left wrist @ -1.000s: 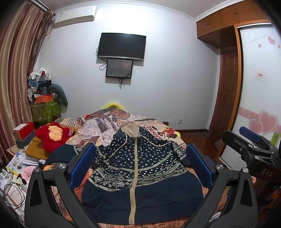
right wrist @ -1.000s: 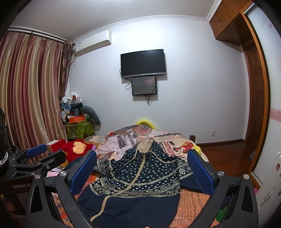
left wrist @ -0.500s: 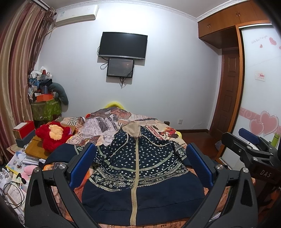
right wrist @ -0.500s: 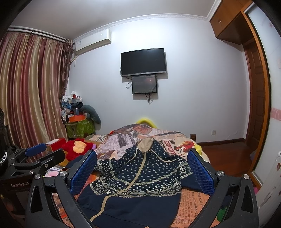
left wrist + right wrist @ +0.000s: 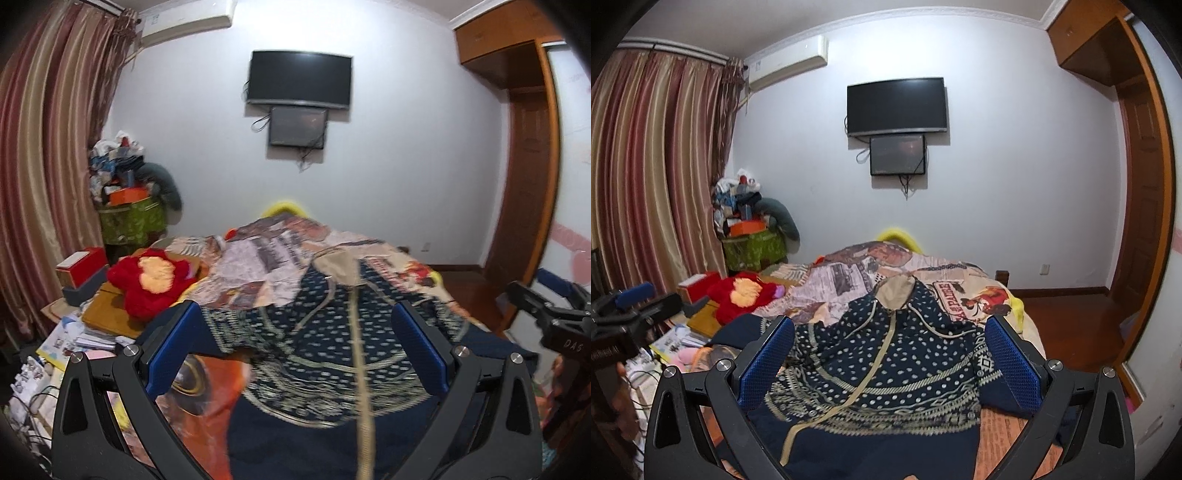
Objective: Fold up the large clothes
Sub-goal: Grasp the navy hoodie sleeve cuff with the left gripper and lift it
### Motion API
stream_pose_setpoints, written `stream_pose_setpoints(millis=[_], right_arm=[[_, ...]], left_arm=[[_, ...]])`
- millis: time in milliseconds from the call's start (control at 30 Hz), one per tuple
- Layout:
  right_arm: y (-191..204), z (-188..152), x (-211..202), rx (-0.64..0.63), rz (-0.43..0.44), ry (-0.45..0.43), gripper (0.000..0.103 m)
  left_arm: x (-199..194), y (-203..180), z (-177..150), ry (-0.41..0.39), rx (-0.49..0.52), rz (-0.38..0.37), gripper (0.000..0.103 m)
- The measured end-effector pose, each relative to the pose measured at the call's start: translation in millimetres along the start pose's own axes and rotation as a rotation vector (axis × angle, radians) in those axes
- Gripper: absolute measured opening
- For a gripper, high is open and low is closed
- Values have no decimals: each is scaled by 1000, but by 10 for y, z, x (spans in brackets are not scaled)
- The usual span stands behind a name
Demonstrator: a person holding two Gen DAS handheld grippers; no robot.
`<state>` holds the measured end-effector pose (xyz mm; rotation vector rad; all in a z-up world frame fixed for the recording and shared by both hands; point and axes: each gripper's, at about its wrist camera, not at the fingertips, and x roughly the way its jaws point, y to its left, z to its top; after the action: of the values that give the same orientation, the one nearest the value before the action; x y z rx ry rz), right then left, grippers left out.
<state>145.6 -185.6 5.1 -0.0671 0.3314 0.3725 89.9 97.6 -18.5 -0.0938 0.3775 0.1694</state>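
Observation:
A navy hooded jacket point(image 5: 332, 354) with cream dots, patterned bands and a beige zip lies face up on the bed, hood point(image 5: 341, 269) toward the far wall. It also shows in the right wrist view point(image 5: 886, 362). My left gripper point(image 5: 295, 347) is open and empty, held above the jacket's left half. My right gripper point(image 5: 886, 354) is open and empty, above the jacket's chest. The right gripper also shows at the right edge of the left wrist view point(image 5: 554, 314). The left gripper shows at the left edge of the right wrist view point(image 5: 631, 306).
The bed has a printed quilt point(image 5: 857, 273). A red plush toy point(image 5: 147, 280) and red box point(image 5: 81, 266) lie on a cluttered side table at the left. Curtains point(image 5: 653, 184) hang left. A TV point(image 5: 897, 105) is on the far wall. A wooden door point(image 5: 1141, 206) stands right.
The left wrist view has swung left and is blurred with motion, so the jacket now sits right of centre. The right gripper has moved slightly closer over the jacket. Both grippers stay open.

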Motion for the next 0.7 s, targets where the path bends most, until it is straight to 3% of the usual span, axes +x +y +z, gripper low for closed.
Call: stream_pose_setpoints(millis=[333, 600, 700], right_arm=[[-193, 95, 1175, -3, 3, 140, 103], [-207, 4, 2036, -61, 24, 291, 103], [-226, -73, 2306, -37, 48, 343, 103]], left_arm=[[1185, 820, 18, 175, -46, 113, 103], [2111, 1554, -386, 450, -179, 167, 103], [2304, 1778, -612, 535, -247, 163, 95]])
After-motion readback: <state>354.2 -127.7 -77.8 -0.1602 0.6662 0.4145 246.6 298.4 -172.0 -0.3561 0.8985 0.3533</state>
